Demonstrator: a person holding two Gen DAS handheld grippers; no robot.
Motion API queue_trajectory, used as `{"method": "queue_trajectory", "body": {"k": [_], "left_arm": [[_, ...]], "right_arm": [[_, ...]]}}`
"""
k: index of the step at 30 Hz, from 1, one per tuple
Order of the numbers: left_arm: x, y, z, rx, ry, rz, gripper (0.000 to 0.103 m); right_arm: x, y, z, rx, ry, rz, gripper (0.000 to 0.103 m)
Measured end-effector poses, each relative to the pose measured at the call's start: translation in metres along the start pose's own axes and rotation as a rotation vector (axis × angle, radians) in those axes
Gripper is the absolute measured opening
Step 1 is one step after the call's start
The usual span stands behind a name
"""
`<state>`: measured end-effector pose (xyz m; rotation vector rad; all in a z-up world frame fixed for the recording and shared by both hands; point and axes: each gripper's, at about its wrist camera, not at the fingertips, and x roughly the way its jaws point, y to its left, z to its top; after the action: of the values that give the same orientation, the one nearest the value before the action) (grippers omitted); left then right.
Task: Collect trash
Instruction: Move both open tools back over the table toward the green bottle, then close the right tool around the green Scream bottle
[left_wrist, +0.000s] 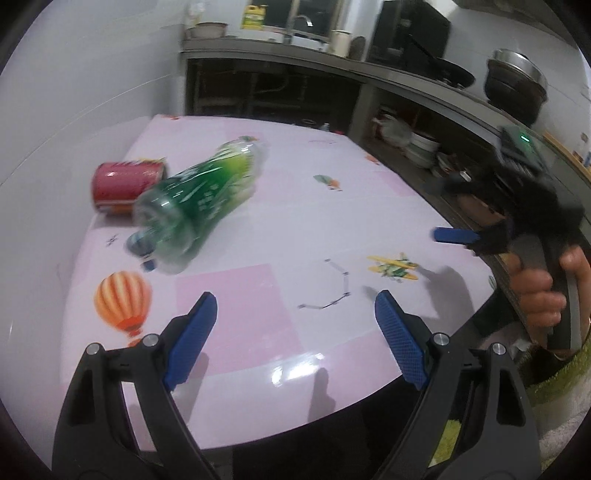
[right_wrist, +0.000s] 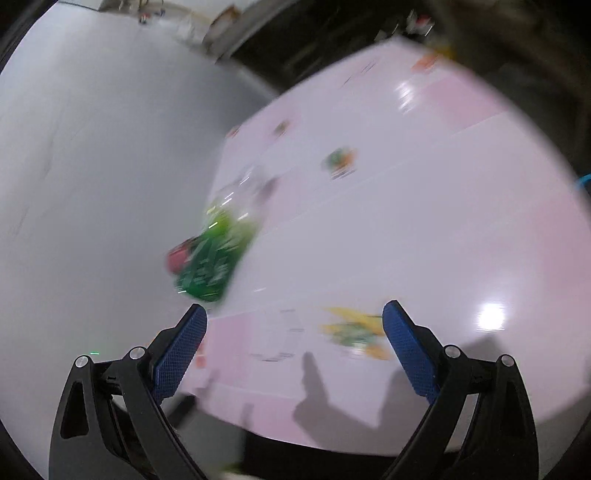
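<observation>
both claws, left (left_wrist: 295, 314) and right (right_wrist: 294, 328), gape wide and empty over the worktop (left_wrist: 332, 206). step looks like reaching; next, close on the bottle (left_wrist: 195, 199) beside the can (left_wrist: 125, 184).

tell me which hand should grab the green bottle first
Left, probably. The left tool is open and empty with the green bottle ahead; the right tool, also open, sees it off to one side.

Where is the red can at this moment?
In the left wrist view, the red can lies on its side at the table's far left, just behind the green bottle.
</observation>
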<state>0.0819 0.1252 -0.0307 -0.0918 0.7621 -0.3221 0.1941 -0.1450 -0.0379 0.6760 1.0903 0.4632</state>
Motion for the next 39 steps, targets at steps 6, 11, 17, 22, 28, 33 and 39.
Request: {"method": "queue_trajectory", "body": {"k": [6, 11, 17, 22, 28, 33, 39], "left_arm": [[-0.009, 0.027, -0.009, -0.056, -0.003, 0.05, 0.083], [-0.014, 0.041, -0.011, -0.091, -0.023, 0.074, 0.083], [-0.017, 0.057, -0.011, -0.118, -0.036, 0.082, 0.083], [-0.015, 0.064, -0.011, -0.131, -0.034, 0.082, 0.083], [-0.013, 0.07, -0.01, -0.147, -0.038, 0.087, 0.083], [-0.011, 0.072, -0.007, -0.156, -0.038, 0.089, 0.083], [-0.006, 0.077, 0.006, -0.173, -0.053, 0.083, 0.083]], "right_arm": [[0.075, 0.038, 0.032, 0.039, 0.111, 0.073, 0.093], [0.129, 0.058, 0.062, 0.121, 0.154, 0.054, 0.093], [0.167, 0.074, 0.085, 0.148, 0.16, -0.013, 0.093], [0.189, 0.08, 0.093, 0.151, 0.179, -0.059, 0.093], [0.203, 0.091, 0.102, 0.054, 0.195, -0.106, 0.08], [0.205, 0.088, 0.107, -0.012, 0.234, -0.087, 0.073], [0.186, 0.082, 0.105, -0.141, 0.247, -0.125, 0.073]]}}
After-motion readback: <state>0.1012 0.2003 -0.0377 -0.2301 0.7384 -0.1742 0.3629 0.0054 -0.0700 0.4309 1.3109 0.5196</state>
